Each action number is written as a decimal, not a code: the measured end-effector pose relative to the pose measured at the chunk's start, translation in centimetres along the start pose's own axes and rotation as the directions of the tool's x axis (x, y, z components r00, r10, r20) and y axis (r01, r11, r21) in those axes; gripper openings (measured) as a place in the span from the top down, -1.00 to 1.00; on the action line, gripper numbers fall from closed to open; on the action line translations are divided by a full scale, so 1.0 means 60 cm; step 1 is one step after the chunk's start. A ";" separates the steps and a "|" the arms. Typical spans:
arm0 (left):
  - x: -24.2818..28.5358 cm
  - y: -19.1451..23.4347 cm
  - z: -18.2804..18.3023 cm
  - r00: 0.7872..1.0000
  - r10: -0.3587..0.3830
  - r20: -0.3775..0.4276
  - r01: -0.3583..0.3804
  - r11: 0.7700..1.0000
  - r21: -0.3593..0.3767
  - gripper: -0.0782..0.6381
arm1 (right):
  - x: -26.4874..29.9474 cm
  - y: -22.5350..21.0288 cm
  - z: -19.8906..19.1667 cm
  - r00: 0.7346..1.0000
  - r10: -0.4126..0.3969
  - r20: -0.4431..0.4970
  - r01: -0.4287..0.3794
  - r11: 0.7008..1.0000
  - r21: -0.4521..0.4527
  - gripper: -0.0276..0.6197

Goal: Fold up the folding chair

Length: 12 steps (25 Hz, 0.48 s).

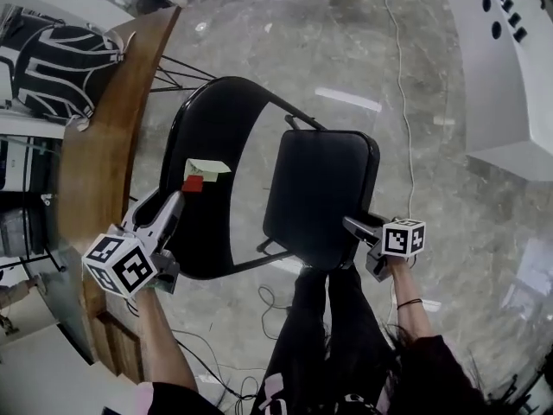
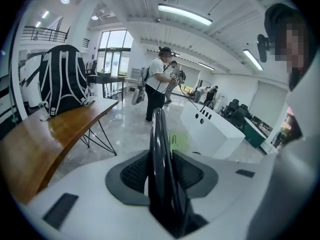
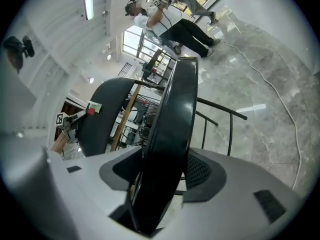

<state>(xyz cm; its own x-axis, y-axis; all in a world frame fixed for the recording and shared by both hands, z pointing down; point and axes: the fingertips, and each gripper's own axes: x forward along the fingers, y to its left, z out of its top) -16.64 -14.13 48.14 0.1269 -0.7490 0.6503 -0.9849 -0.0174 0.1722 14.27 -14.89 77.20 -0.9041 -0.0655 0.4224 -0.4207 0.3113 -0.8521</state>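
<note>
The black folding chair stands in front of me on the marble floor. Its curved backrest (image 1: 216,128) carries a pale green note with a red tag (image 1: 203,171). My left gripper (image 1: 177,201) is shut on the backrest's near edge, and in the left gripper view the thin black edge (image 2: 159,144) runs between the pads (image 2: 132,174). My right gripper (image 1: 352,226) is shut on the near right corner of the seat (image 1: 320,193). In the right gripper view the seat (image 3: 177,104) stands edge-on between the pads (image 3: 200,171), with the backrest (image 3: 107,109) beyond it.
A wooden table (image 1: 104,145) with a black-and-white backpack (image 1: 56,67) runs along the left, close to the chair. A white counter (image 1: 510,67) stands at the far right. A cable (image 1: 402,85) lies across the floor. People (image 2: 157,84) stand farther off. My legs (image 1: 333,327) are just behind the seat.
</note>
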 end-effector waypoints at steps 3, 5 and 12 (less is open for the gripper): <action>-0.008 0.001 0.005 1.000 0.000 0.018 0.000 1.000 0.012 0.42 | 0.018 0.048 0.007 1.000 0.015 -0.023 -0.015 0.999 -0.029 0.15; -0.018 -0.001 0.014 1.000 0.015 0.015 -0.015 1.000 0.022 0.42 | 0.036 0.081 0.011 0.999 0.012 -0.051 -0.015 0.998 -0.066 0.15; -0.067 -0.001 0.050 0.999 0.045 -0.005 -0.044 0.998 0.036 0.42 | 0.110 0.224 0.027 0.992 0.033 -0.126 -0.047 0.992 -0.116 0.19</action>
<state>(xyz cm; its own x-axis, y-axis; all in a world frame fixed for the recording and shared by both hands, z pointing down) -17.43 -13.08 43.30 0.0835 -0.7456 0.6611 -0.9932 -0.0082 0.1162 2.52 -12.68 68.04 -0.9007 0.0644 0.4297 -0.3658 0.4215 -0.8298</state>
